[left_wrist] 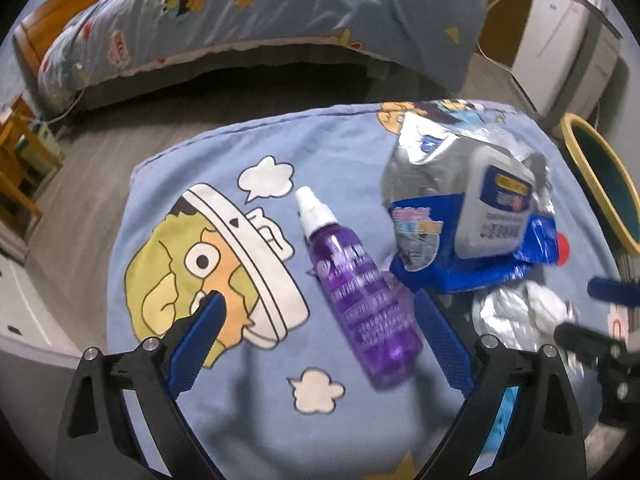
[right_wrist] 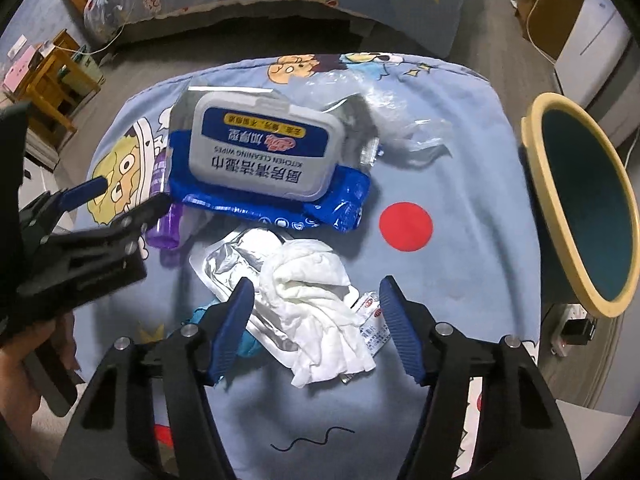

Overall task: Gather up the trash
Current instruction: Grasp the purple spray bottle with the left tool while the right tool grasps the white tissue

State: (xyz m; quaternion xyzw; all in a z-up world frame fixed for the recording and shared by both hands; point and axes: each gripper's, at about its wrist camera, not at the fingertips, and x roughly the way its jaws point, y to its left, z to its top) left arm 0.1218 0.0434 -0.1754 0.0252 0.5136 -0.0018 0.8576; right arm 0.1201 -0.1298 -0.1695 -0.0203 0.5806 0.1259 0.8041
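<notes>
A purple spray bottle (left_wrist: 352, 280) lies on the blue cartoon cloth (left_wrist: 260, 420), and my left gripper (left_wrist: 318, 300) stands open astride it, pads apart from its sides. In the right wrist view a crumpled white tissue (right_wrist: 316, 280) rests on a foil blister sheet (right_wrist: 228, 256), with a small sachet (right_wrist: 372, 312) beside it. My right gripper (right_wrist: 316, 286) straddles the tissue, jaws open, with no pad pressing on it. A blue kitchen-wipes pack (right_wrist: 260, 148) and a clear plastic wrapper (right_wrist: 384, 120) lie farther back. The left gripper (right_wrist: 132, 196) shows at the left over the bottle (right_wrist: 166, 232).
A round bin (right_wrist: 580, 200) with a yellow rim and a dark teal inside stands tilted at the cloth's right edge. A red dot (right_wrist: 406, 226) marks the cloth. A bed (left_wrist: 260, 12) with matching bedding lies beyond, wooden furniture (right_wrist: 52, 80) to the left and a white cabinet (left_wrist: 560, 40) at the right.
</notes>
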